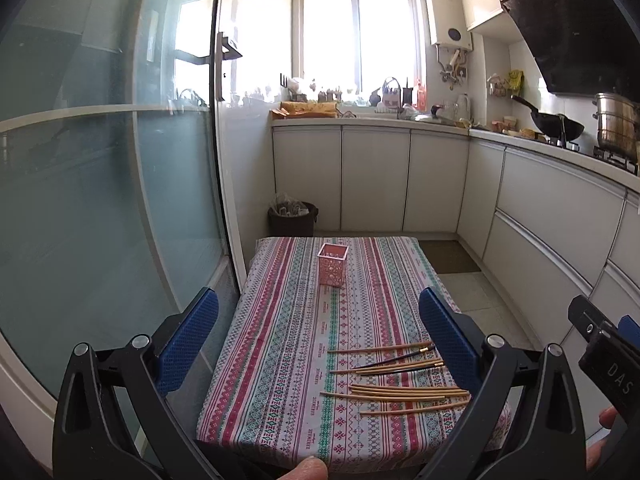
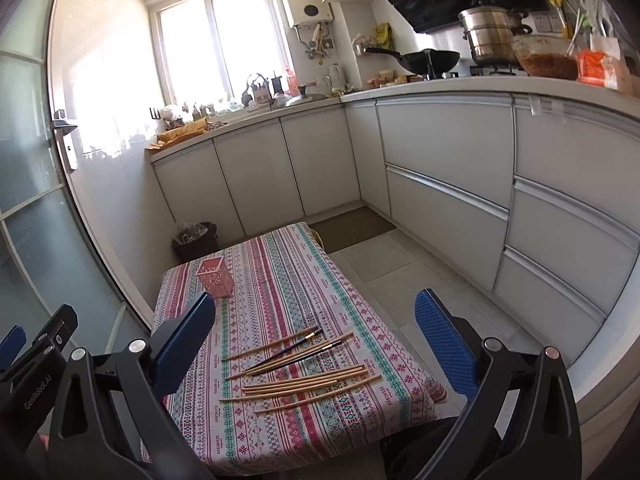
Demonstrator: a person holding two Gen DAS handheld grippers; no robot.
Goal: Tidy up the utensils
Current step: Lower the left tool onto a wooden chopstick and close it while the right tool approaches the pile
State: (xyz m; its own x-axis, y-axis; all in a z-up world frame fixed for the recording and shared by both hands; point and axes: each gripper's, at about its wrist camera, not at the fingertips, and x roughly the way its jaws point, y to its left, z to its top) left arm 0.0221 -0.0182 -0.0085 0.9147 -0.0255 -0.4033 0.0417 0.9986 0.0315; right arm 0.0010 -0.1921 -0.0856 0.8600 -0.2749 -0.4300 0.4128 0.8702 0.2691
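Observation:
Several wooden chopsticks [image 1: 400, 394] and two dark ones [image 1: 400, 360] lie loose on the near right part of a small table with a striped patterned cloth [image 1: 280, 340]. A pink perforated holder [image 1: 332, 265] stands upright at the table's far middle. In the right wrist view the chopsticks [image 2: 304, 384] lie near the front and the holder [image 2: 215, 278] stands at the far left. My left gripper [image 1: 320, 320] is open and empty, high above the near edge. My right gripper [image 2: 316, 320] is open and empty, also above the table.
A frosted glass door [image 1: 100, 160] runs along the table's left side. A dark bin [image 1: 292, 218] stands behind the table. White cabinets [image 2: 440, 168] line the back and right, with a wok [image 2: 424, 60] and a steel pot [image 2: 488, 36] on the stove. Tiled floor [image 2: 420, 272] lies to the right.

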